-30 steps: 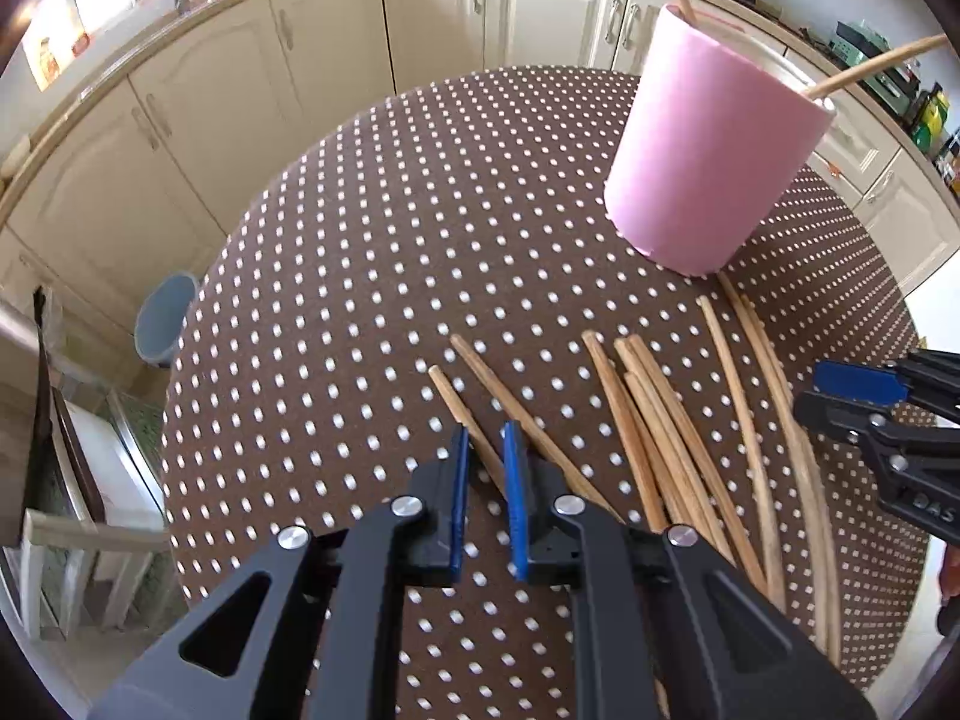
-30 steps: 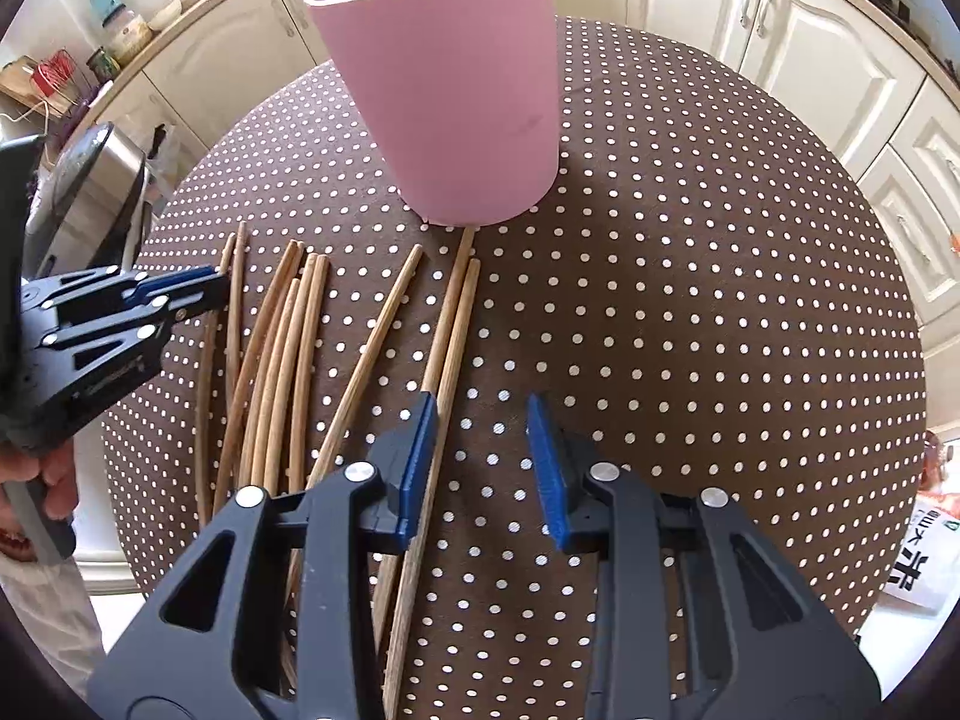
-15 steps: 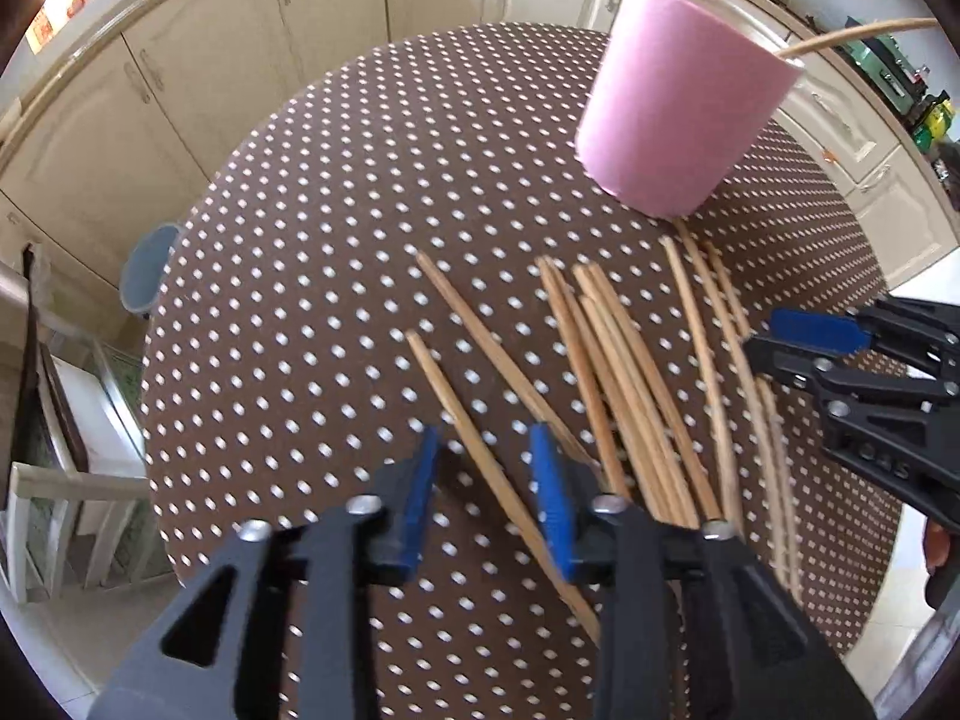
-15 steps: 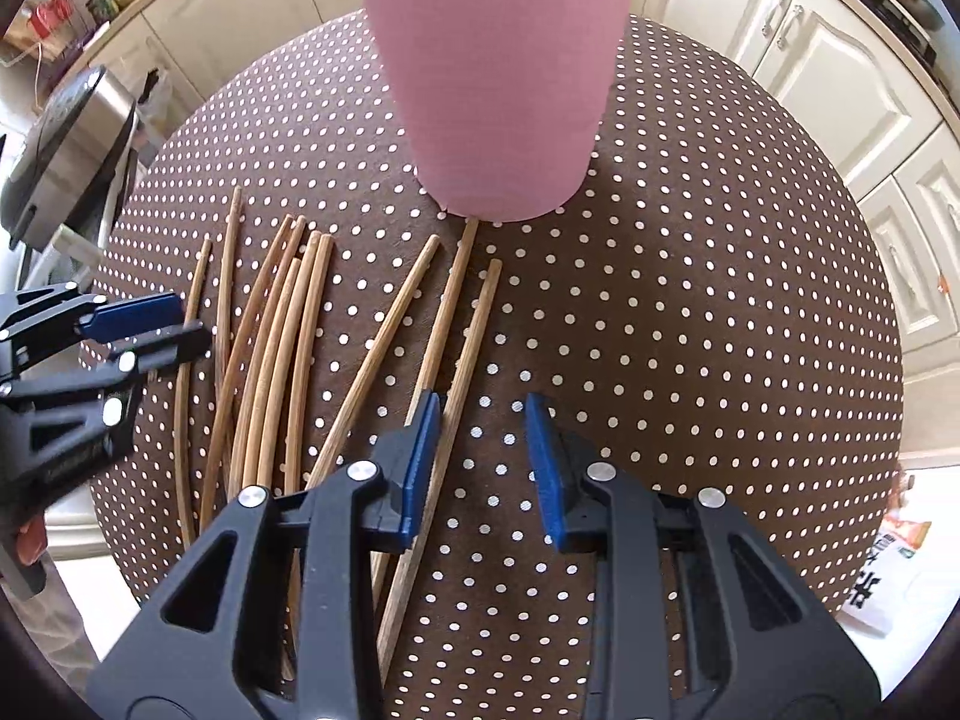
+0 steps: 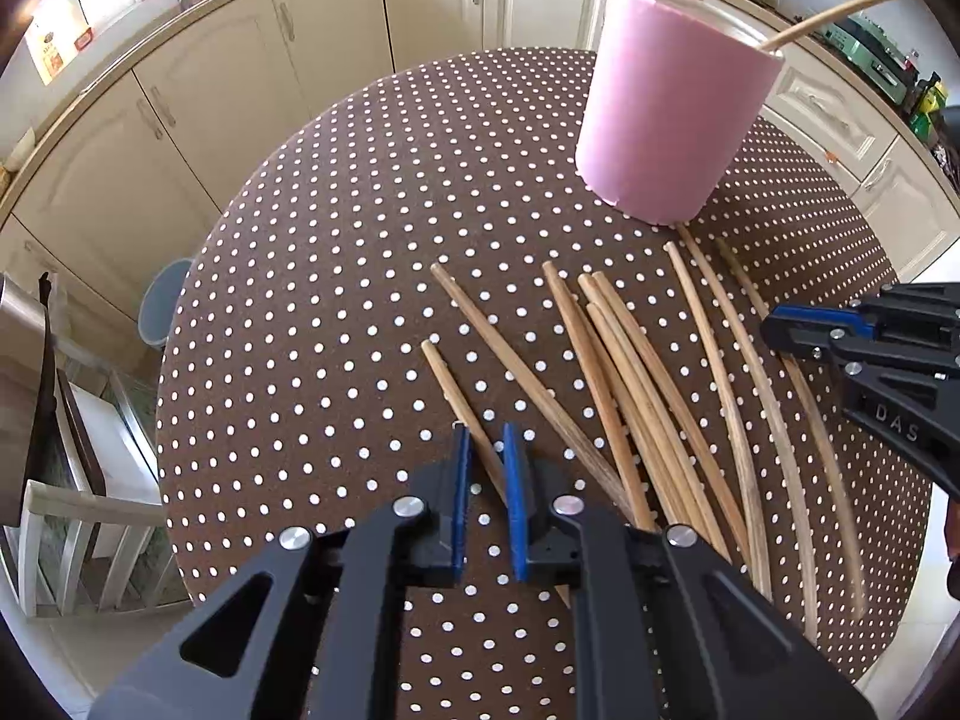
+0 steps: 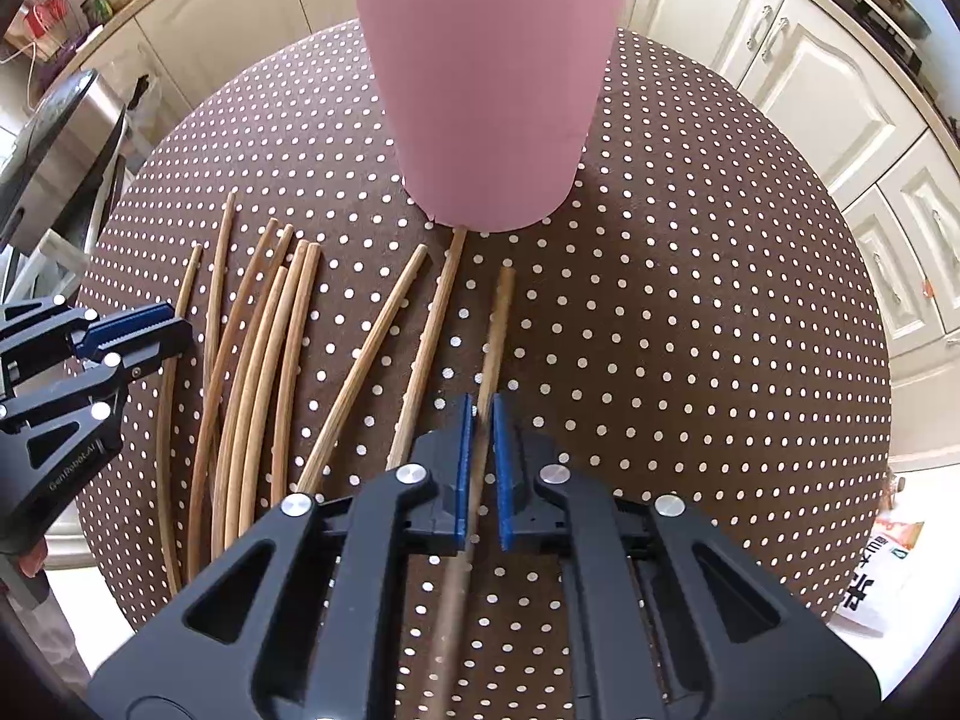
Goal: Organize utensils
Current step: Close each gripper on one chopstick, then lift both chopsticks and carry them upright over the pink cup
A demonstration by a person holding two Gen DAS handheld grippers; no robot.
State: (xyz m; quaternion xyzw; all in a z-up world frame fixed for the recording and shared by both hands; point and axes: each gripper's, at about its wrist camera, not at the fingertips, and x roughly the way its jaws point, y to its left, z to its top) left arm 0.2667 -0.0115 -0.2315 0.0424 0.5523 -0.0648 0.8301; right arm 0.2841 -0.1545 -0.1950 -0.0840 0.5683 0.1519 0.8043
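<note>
my right claw (image 6: 478,414) clamped on one chopstick (image 6: 495,330) lying on the bench (image 6: 690,300), pink cup (image 6: 486,78) straight ahead, my left claw (image 5: 483,441) nearly closed around leftmost stick (image 5: 459,399), grip unclear, other sticks (image 5: 648,384) to its right

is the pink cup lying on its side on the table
No, the pink cup stands upright on the dotted table, with chopsticks sticking out of its top.
</note>
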